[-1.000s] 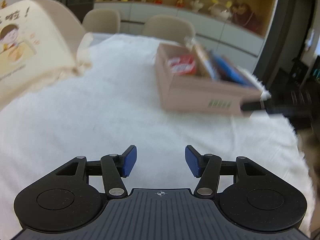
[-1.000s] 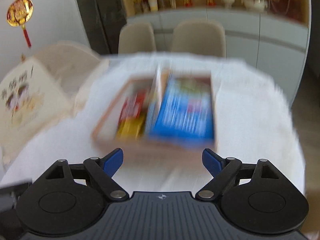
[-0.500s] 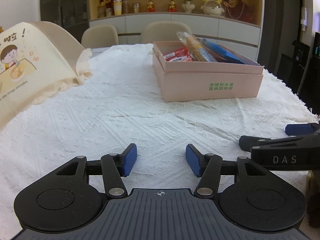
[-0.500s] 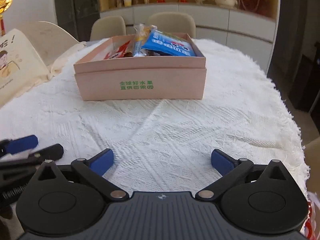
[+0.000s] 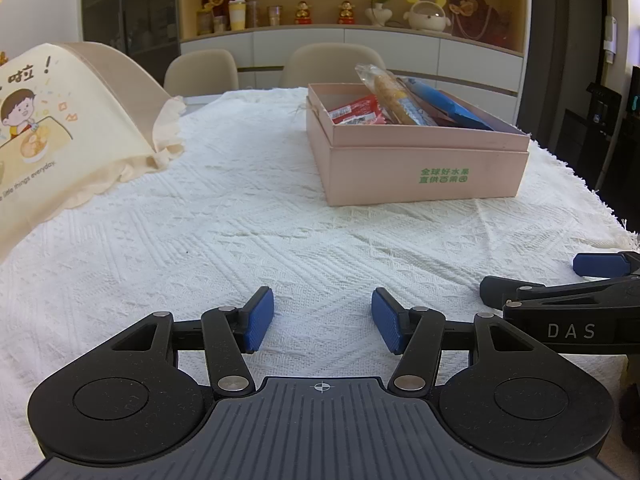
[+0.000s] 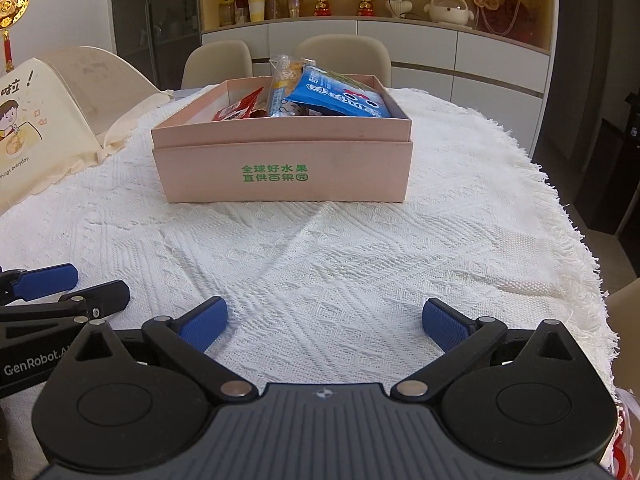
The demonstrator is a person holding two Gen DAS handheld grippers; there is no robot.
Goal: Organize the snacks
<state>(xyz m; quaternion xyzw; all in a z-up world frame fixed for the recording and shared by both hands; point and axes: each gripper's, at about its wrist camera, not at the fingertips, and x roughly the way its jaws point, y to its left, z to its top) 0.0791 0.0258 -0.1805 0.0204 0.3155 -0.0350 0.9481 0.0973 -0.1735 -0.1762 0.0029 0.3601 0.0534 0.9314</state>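
A pink cardboard box (image 5: 424, 176) (image 6: 280, 172) with green print stands on the white tablecloth. It holds snack packets: a red one (image 5: 356, 111) (image 6: 236, 110), a clear long one (image 5: 390, 92) (image 6: 282, 80) and a blue one (image 5: 444, 106) (image 6: 340, 96). My left gripper (image 5: 322, 322) is open and empty, low over the cloth near the front edge. My right gripper (image 6: 324, 322) is open wider and empty, facing the box. Each gripper shows at the edge of the other's view.
A cream fabric bag (image 5: 60, 128) (image 6: 36, 120) with a cartoon print lies at the left. The tablecloth (image 5: 240, 232) has a fringed right edge (image 6: 560, 208). Chairs (image 5: 332, 64) stand behind the table. A red and white packet (image 6: 628, 440) shows at the lower right edge.
Both grippers have pulled back from the box and dropped low over the near cloth. The views have steadied. Both stayed open, and the right one opened wider.
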